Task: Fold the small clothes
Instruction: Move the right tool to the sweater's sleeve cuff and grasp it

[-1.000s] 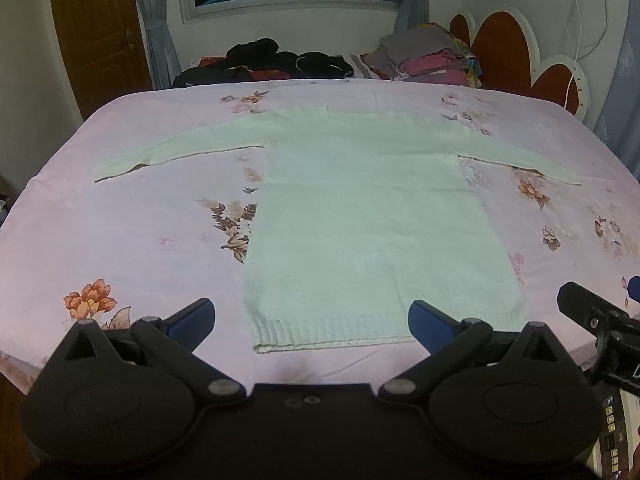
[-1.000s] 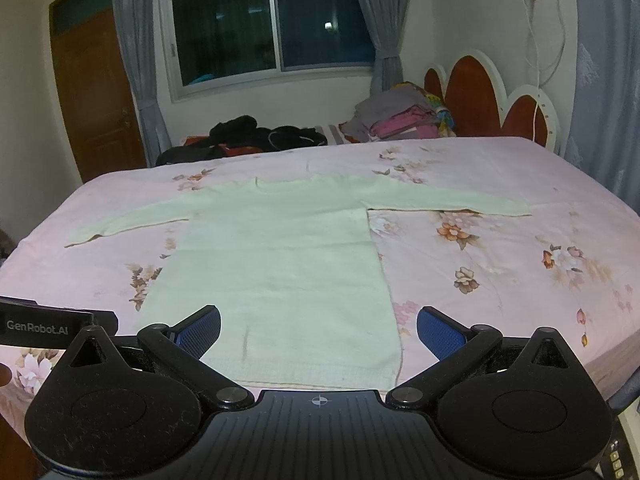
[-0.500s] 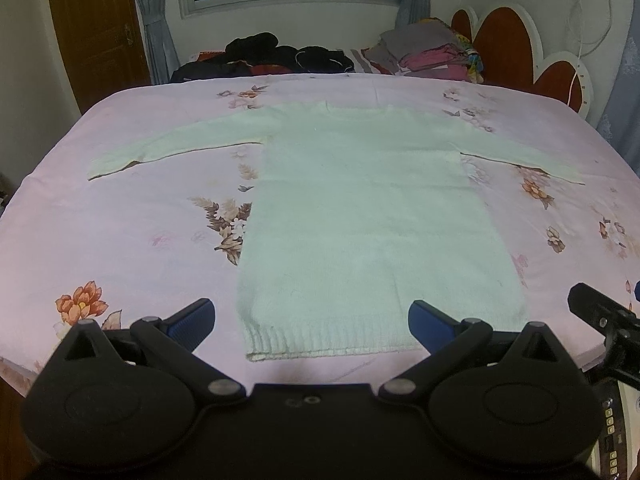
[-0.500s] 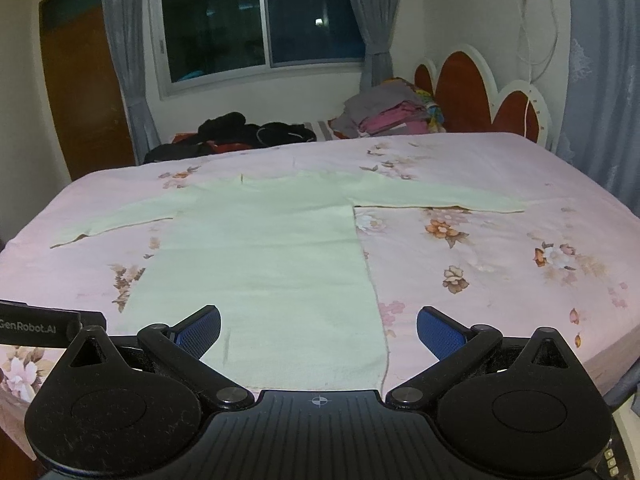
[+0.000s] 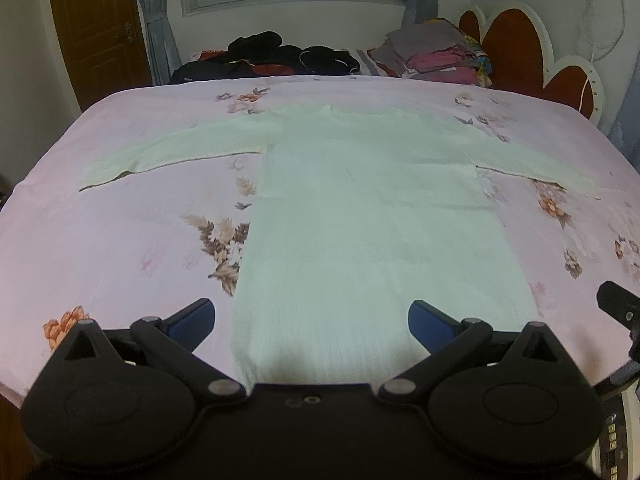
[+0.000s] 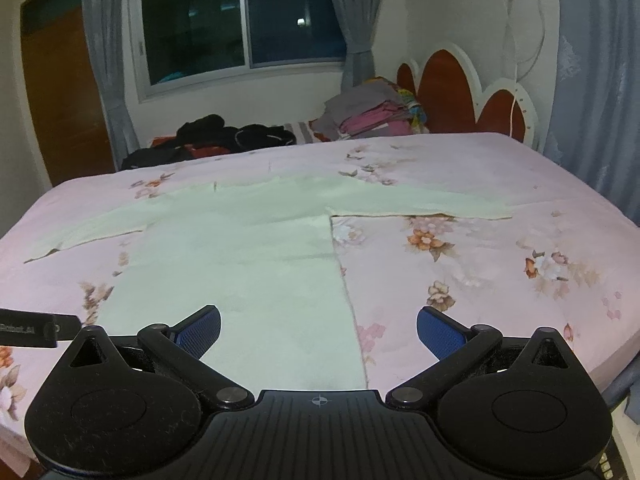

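Both wide apart, left hand-held gripper [image 5: 311,322] and right hand-held gripper [image 6: 319,330] hover at the sweater [image 5: 372,216] hem; we pinch both hem corners evenly.

Pale green sweater [image 5: 372,220] flat, sleeves outspread

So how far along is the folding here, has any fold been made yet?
Done: the pale green sweater lies flat on the bed, both sleeves spread out. In hand: nothing; the left gripper and right gripper hover open near its hem. Left: every fold, sleeves and body.
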The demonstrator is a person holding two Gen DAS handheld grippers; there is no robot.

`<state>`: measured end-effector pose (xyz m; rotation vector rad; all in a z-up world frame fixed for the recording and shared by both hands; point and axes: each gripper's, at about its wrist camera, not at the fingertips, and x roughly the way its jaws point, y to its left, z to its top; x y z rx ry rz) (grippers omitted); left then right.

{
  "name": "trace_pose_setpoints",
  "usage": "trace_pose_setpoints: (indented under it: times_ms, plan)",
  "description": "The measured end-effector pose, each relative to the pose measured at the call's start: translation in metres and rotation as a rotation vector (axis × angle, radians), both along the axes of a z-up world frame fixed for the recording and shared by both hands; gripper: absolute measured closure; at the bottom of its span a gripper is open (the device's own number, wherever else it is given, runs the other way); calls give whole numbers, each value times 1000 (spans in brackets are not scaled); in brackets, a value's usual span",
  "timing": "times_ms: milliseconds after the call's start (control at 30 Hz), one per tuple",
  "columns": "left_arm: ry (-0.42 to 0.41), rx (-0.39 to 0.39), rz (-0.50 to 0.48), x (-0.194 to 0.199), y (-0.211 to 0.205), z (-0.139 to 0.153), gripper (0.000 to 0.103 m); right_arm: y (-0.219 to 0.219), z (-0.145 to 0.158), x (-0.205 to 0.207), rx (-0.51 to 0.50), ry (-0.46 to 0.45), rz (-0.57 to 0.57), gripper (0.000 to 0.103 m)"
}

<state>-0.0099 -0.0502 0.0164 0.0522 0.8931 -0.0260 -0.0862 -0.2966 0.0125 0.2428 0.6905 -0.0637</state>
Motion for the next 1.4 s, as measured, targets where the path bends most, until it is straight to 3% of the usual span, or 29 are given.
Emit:
trace_pose_setpoints:
  times_ms: [333, 800, 1367, 1400]
  plan:
    - [6, 10, 5, 60, -10, -16, 0, -28, -14, 55, -6, 1, -48, 0]
    - [14, -3, 31, 164, -28, -48, 0, -99, -65, 161, 0, 41, -116, 0]
    - [58, 36, 22, 280, -76, -100, 8, -260, -155, 263, 85, 132, -375, 1]
    - [58, 43, 20, 285, -79, -102, 9, -269, -161, 266, 93, 138, -396, 13]
